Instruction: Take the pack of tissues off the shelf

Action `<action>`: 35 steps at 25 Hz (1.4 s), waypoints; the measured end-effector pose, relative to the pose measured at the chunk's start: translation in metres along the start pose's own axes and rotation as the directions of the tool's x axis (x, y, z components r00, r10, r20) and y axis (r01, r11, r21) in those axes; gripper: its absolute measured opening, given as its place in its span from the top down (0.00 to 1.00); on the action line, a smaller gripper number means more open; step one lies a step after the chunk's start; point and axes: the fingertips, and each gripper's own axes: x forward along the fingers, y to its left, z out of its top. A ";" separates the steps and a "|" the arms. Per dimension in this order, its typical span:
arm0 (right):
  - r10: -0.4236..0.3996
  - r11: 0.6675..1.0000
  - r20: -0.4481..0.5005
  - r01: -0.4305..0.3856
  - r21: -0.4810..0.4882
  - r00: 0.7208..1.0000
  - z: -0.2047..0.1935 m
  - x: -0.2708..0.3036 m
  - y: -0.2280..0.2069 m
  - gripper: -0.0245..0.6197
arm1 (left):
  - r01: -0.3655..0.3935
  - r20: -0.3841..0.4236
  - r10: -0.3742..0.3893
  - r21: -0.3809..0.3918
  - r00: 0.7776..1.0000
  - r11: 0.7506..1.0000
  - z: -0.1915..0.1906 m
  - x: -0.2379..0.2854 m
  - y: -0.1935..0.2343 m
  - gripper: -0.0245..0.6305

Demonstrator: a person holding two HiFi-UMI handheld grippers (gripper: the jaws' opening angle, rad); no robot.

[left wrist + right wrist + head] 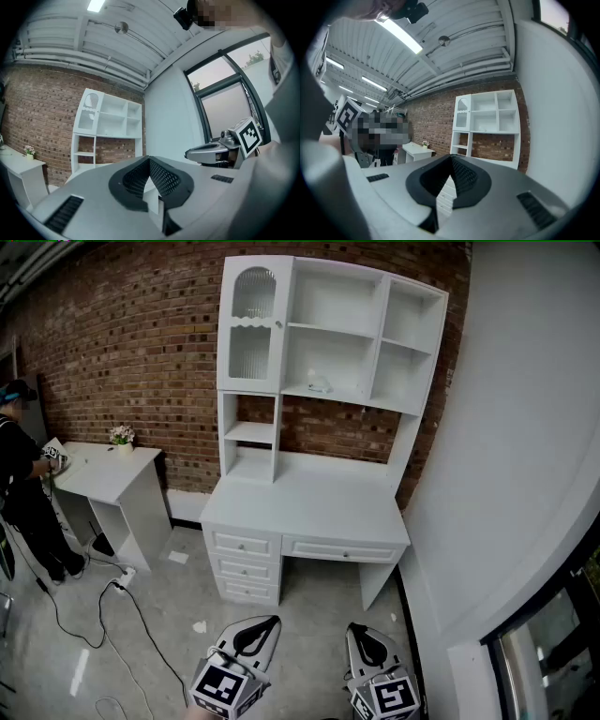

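left tool (265, 626): jaws closed tip to tip with nothing between them. It is held low at 6 o'clock in the head view, nose toward the furniture, which I judge to be a carrying pose before any reach.
right tool (360, 634): also shut and empty, at 3 o'clock of the left tool and just beside it, roughly parallel.
tool build: smooth grey moulded shells. The black ribbed pads form a V that narrows to a point, and a marker cube sits at the rear of each.
floor (309, 615): grey and hard-looking, lying between the tools and the furniture.
desk (309, 507): at 12 o'clock of the tools and well apart from them. It is white with a flat matt top that is bare, a stack of drawers on the left and one wide drawer on the right.
shelf (352, 397): a thin white board in the middle bay of the hutch that stands on the desk. The bay is open-fronted, so a straight approach from the front looks possible.
pack of tissues (319, 383): a small, pale, soft-looking lump resting on that shelf toward its left half, far from both tools. It is too small to make out the wrapper.
cabinet door (253, 329): at 10 o'clock of the pack, arched, with ribbed glass.
brick wall (141, 352): rough red-brown courses behind everything.
step judged: the approach is not yet made, and the jaws would need to open before gripping.
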 end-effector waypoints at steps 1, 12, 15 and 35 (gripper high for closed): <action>0.000 1.000 -0.002 0.000 0.002 1.000 -0.002 0.000 0.000 0.95 | 0.001 -0.002 -0.001 -0.002 1.000 1.000 -0.005 0.001 0.001 0.94; 0.001 0.995 -0.043 0.004 0.100 0.999 -0.019 0.003 -0.001 0.95 | 0.009 0.003 -0.009 -0.014 1.000 1.000 -0.006 0.000 0.005 0.94; 0.009 0.993 -0.055 -0.003 0.116 0.998 -0.022 0.009 -0.001 0.95 | -0.022 -0.004 0.022 -0.021 1.000 1.000 -0.009 -0.002 0.014 0.94; 0.095 0.995 -0.058 -0.094 0.026 0.994 -0.042 0.163 -0.043 0.95 | -0.232 -0.084 0.227 -0.059 0.970 0.971 -0.048 0.077 0.140 0.94</action>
